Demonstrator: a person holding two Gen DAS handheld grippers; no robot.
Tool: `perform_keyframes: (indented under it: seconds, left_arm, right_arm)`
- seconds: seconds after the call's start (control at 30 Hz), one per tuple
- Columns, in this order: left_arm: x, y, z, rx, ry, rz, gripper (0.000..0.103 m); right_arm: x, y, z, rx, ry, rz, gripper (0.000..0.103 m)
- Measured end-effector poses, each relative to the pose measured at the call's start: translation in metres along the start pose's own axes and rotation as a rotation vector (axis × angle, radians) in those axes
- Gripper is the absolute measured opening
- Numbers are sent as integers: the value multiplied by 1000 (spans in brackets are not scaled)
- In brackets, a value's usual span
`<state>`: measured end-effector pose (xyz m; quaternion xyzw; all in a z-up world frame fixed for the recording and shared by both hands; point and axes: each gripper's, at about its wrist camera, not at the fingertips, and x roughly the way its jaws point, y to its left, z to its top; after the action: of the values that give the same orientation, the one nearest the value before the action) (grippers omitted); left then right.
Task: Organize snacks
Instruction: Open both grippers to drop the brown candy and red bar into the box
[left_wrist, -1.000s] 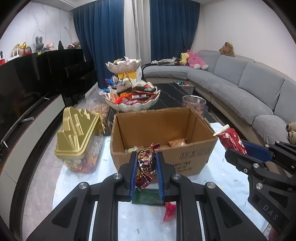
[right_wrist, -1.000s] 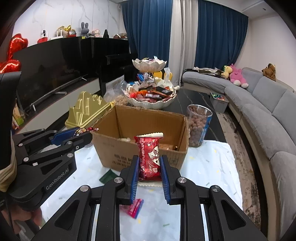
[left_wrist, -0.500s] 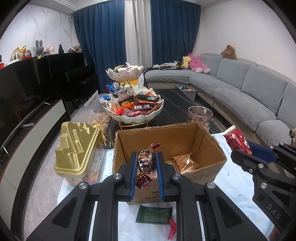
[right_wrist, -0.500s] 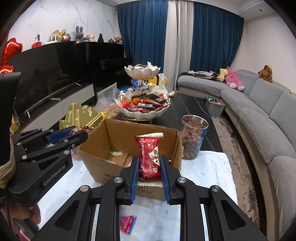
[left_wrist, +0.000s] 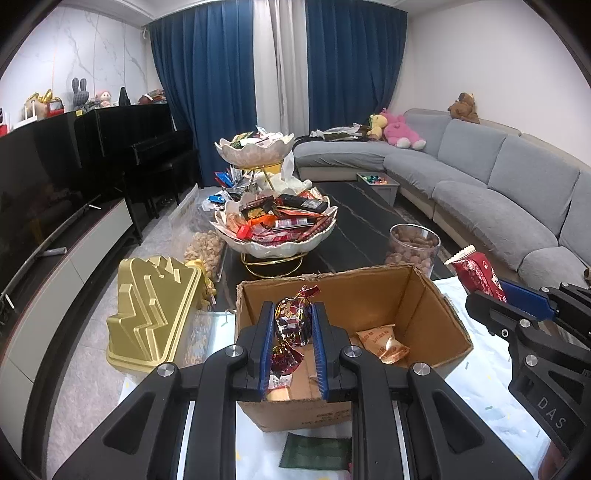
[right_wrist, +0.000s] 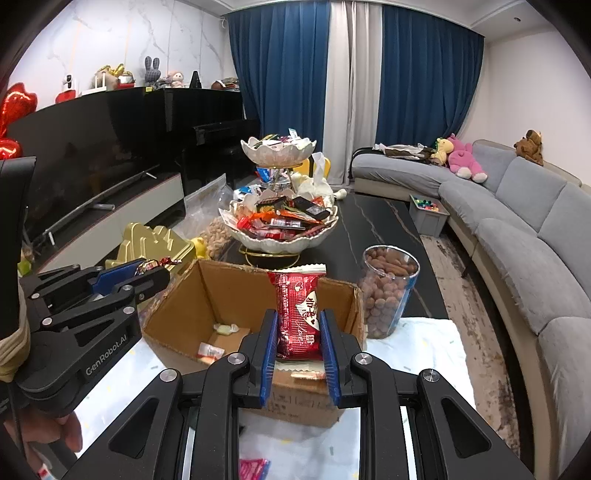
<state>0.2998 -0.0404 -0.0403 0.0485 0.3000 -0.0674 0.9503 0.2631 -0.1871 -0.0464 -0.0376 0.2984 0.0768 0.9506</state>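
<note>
Snacks sit around one landmark, the open cardboard box (left_wrist: 369, 295). Behind it stands the tiered snack bowl (left_wrist: 275, 243); beside its far right corner, a glass jar of nuts (right_wrist: 388, 291). Over the box, the left gripper (left_wrist: 293, 326) pinches a foil-wrapped candy (left_wrist: 291, 321), and the right gripper (right_wrist: 298, 332) clamps a red packet (right_wrist: 299, 314). Inside lies an orange packet (left_wrist: 382, 341).
</note>
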Motion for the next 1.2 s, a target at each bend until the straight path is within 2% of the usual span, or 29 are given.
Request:
perform_keyframes:
  seconds: [0.43, 1.2]
  left_arm:
    - [31, 5, 2, -6, 34, -14, 20]
    - [78, 6, -13, -27, 120, -33, 20]
  right_arm:
    - [26, -1, 10, -1, 17, 3, 24]
    - [78, 1, -7, -5, 137, 21, 24]
